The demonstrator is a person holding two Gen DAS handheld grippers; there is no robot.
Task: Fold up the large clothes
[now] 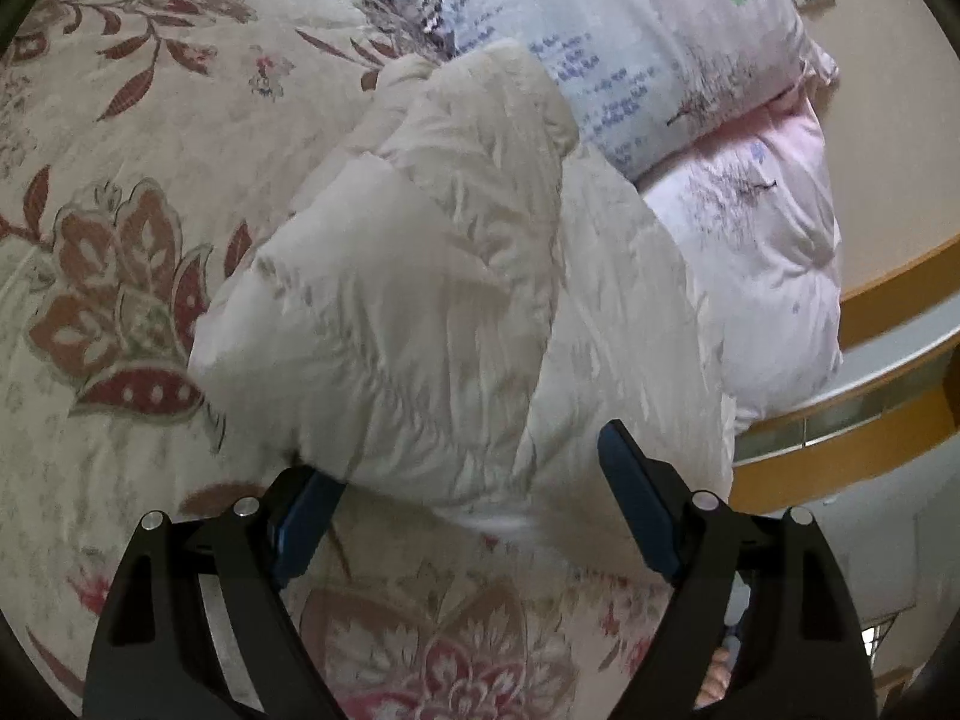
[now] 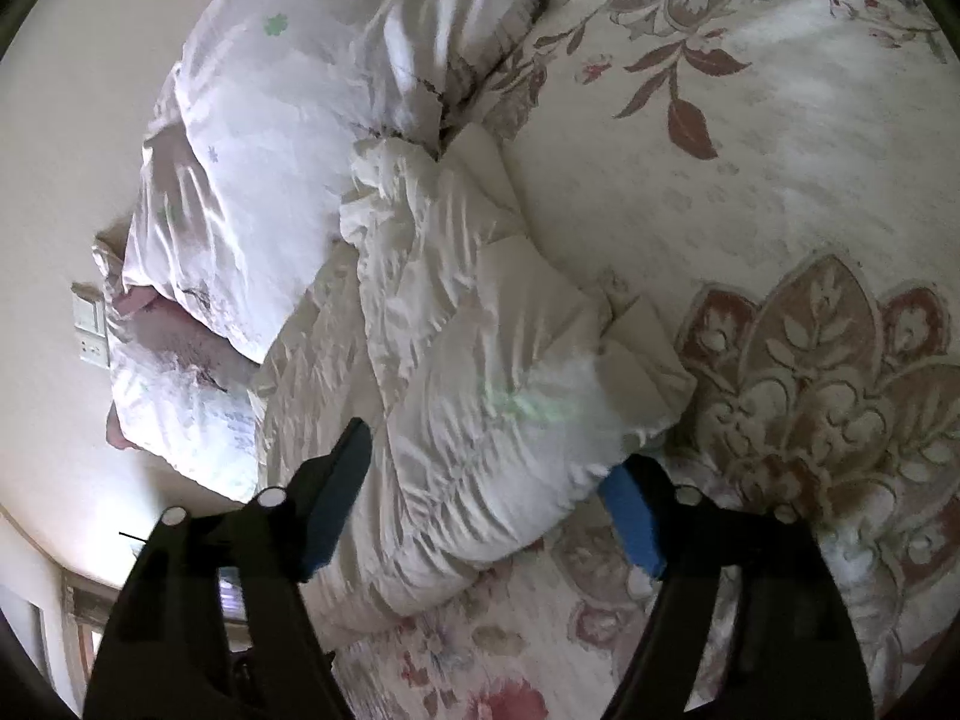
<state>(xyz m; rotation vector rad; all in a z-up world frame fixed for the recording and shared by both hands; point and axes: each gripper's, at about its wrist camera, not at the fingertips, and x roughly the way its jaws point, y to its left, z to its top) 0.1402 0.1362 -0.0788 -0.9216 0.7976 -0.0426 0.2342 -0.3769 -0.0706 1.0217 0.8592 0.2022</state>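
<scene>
A cream-white puffy quilted garment (image 1: 420, 300) lies bunched on a floral bedspread (image 1: 120, 180). In the left wrist view my left gripper (image 1: 468, 474) is open, its blue-padded fingers (image 1: 636, 498) straddling the garment's near edge, the left pad partly hidden under the fabric. In the right wrist view the same garment (image 2: 480, 360) lies folded over itself. My right gripper (image 2: 492, 468) is open, with its jaws wide on either side of the garment's near end and one blue pad (image 2: 630, 510) tucked against its edge.
Pale pink and white printed pillows (image 1: 660, 60) lie beyond the garment, also in the right wrist view (image 2: 252, 150). A wooden bed frame edge (image 1: 870, 330) and wall with a switch plate (image 2: 90, 324) border the bed. The floral bedspread (image 2: 780, 180) spreads wide.
</scene>
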